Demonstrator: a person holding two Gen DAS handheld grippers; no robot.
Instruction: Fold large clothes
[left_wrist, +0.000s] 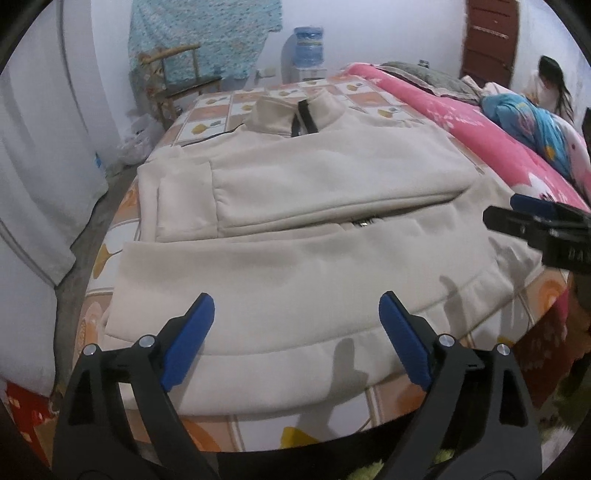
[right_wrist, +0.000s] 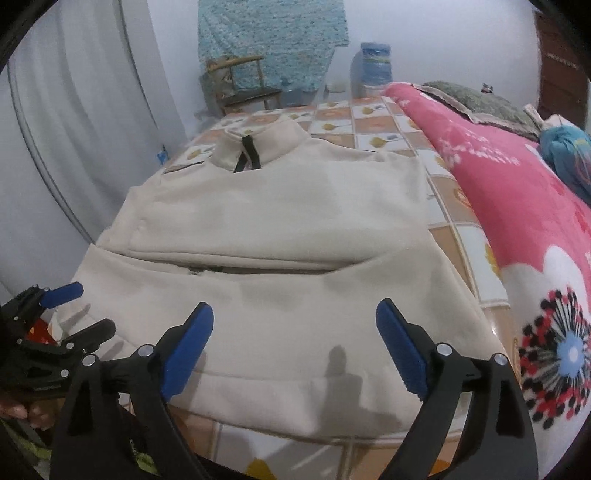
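Observation:
A cream zip-up jacket (left_wrist: 295, 236) lies flat on the bed, collar at the far end, sleeves folded across its chest; it also shows in the right wrist view (right_wrist: 280, 236). My left gripper (left_wrist: 297, 306) is open and empty, hovering just above the jacket's near hem at its left part. My right gripper (right_wrist: 295, 314) is open and empty above the hem's right part. The right gripper also shows at the right edge of the left wrist view (left_wrist: 535, 221). The left gripper shows at the left edge of the right wrist view (right_wrist: 62, 314).
The bed has a tiled orange-and-white sheet (left_wrist: 221, 110). A pink floral blanket (right_wrist: 517, 206) lies along the right. A wooden chair (left_wrist: 177, 77) and a water dispenser (left_wrist: 308, 48) stand at the far wall. A white curtain (left_wrist: 40, 166) hangs left. A person (left_wrist: 550, 85) sits far right.

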